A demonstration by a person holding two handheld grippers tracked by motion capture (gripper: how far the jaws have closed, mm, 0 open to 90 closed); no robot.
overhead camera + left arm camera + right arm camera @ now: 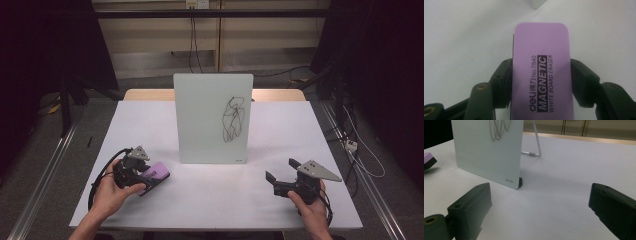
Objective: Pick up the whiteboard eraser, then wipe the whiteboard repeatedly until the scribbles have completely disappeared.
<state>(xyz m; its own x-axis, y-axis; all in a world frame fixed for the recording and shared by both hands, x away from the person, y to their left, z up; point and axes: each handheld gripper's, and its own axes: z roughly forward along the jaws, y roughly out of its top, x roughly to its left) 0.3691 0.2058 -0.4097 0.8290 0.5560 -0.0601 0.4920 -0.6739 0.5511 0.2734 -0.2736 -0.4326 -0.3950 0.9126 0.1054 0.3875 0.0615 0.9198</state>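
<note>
While left gripper is clamping jaws on long sides of purple eraser, eraser is lying on table just left of whiteboard, long axis pointing toward board's lower left corner. Scribble is sitting on board's right half, nothing blocking path. Right gripper is waiting right of board, jaws gaping wide, holding nothing.

High view: up above, looks forward and down on whole surface. Left gripper view: very close, looks down on purple eraser. Right gripper view: low, looks across surface. All three share eraser; high and right share whiteboard.
</note>
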